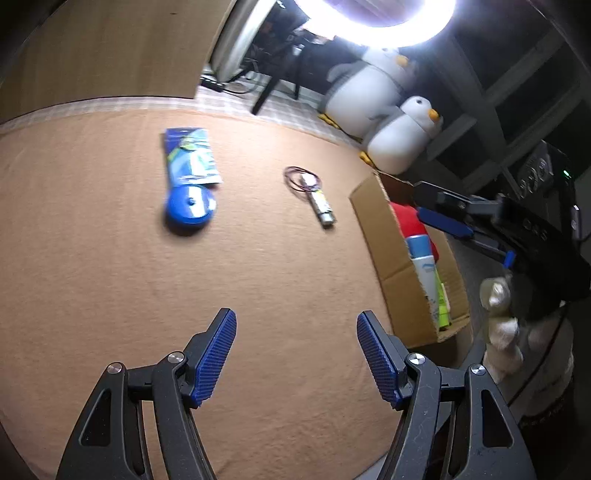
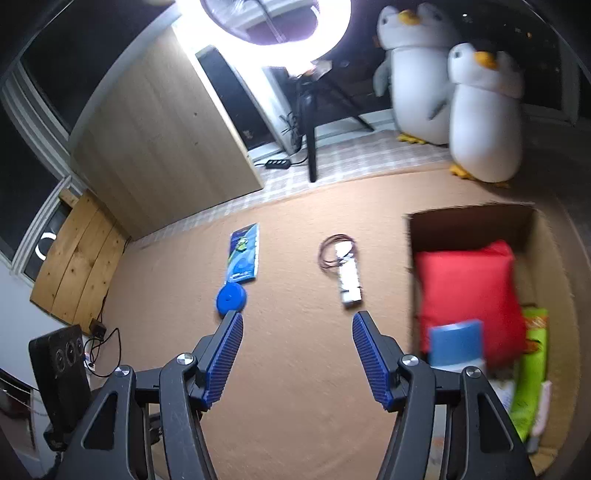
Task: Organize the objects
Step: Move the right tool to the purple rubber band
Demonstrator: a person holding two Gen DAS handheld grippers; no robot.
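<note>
Both the left gripper [image 1: 296, 328] and right gripper [image 2: 297, 330] stood apart, empty, left of the brown cardboard box [image 2: 532, 236] on the tan carpet [image 1: 258, 277].

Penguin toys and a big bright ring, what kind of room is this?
Probably a room at home used for filming: two plush grey-and-white penguins, a glowing ring light on a tripod, and a brown cardboard box on tan carpet.

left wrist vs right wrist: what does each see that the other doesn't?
Left wrist only: the right gripper from outside, open above the cardboard box, and the hand holding it.
Right wrist only: the wooden pallet and the box's far inner wall.
Both: blue tape measure, blue packet, white stick with wire loop, red bag, two plush penguins.
</note>
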